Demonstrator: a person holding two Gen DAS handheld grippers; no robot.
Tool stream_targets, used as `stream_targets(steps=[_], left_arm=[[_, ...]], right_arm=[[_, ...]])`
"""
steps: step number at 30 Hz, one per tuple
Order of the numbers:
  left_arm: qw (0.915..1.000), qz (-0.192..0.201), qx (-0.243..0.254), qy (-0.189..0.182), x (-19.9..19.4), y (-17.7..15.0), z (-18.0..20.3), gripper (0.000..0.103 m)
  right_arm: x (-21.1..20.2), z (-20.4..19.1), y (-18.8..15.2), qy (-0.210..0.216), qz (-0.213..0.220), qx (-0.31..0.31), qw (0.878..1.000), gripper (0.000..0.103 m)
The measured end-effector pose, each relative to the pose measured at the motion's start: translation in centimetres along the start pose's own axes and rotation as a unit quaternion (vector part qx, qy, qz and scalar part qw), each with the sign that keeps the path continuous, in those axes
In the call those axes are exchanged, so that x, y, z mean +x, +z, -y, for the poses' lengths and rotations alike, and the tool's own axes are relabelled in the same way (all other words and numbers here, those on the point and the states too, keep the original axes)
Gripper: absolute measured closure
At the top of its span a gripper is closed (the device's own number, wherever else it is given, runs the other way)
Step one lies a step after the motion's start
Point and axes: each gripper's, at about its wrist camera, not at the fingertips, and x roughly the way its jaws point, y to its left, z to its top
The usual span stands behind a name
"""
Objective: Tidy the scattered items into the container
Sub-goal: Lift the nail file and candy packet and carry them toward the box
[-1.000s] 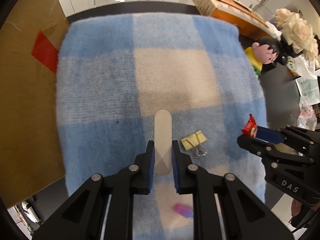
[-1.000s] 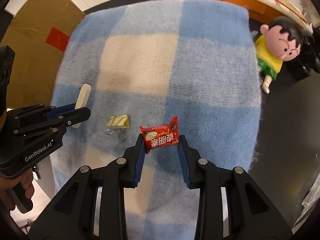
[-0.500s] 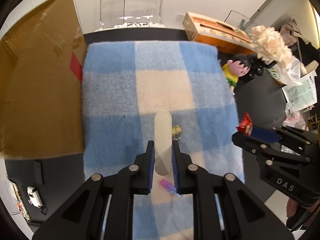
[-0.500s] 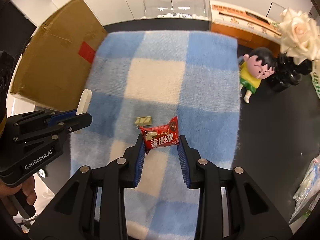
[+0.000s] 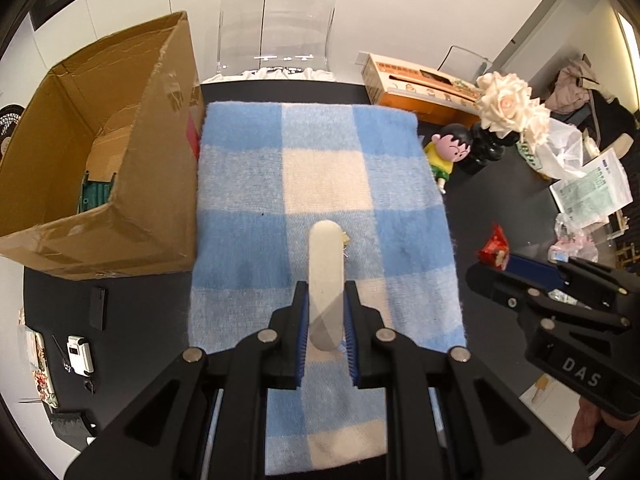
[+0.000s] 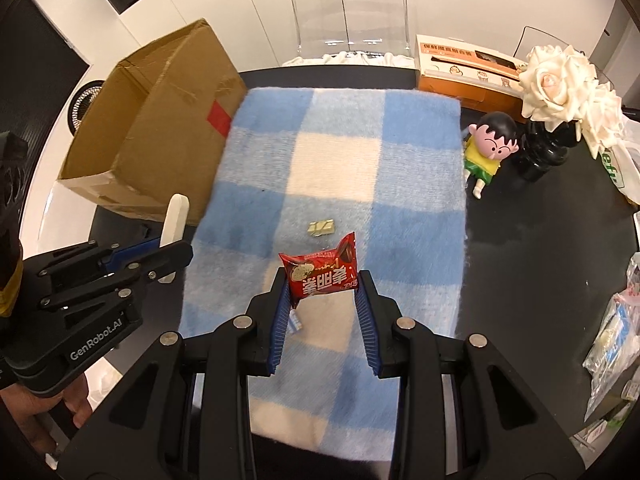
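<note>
My left gripper [image 5: 326,308] is shut on a flat cream oval stick [image 5: 326,276] and holds it high above the blue-and-cream checked blanket [image 5: 280,200]. My right gripper [image 6: 323,292] is shut on a red snack packet [image 6: 320,276], also high above the blanket. The open cardboard box [image 5: 100,160] stands left of the blanket; it also shows in the right wrist view [image 6: 160,128]. A yellow binder clip [image 6: 321,227] lies on the blanket. A small pink-blue item [image 6: 295,321] lies near the blanket's front, partly hidden by my right fingers.
A cartoon doll [image 6: 488,148], a black vase of cream roses [image 6: 560,92] and an orange carton [image 6: 464,64] stand right of the blanket. Papers and bags [image 5: 588,184] lie at far right. A clear chair [image 5: 276,28] stands behind the black table.
Both grippers have risen well above the blanket with their items held. The view has widened and the box's open top now shows.
</note>
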Motion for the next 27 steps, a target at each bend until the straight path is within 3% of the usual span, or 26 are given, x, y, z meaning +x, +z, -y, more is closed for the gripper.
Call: stream_targets(steps=[14, 27], left_arm=[[0.9996, 0.023, -0.013, 0.000, -2.1, 0.2, -1.0, 0.087], [0.9972, 0.052, -0.054, 0.003, -4.4, 1.8, -5.6, 0.087]], right_arm=[[-2.0, -2.4, 0.1, 0.004, 0.014, -0.017, 1.000, 0.070], [-2.2, -6.5, 3.8, 0.008, 0.027, -0.060, 0.998, 0.070]])
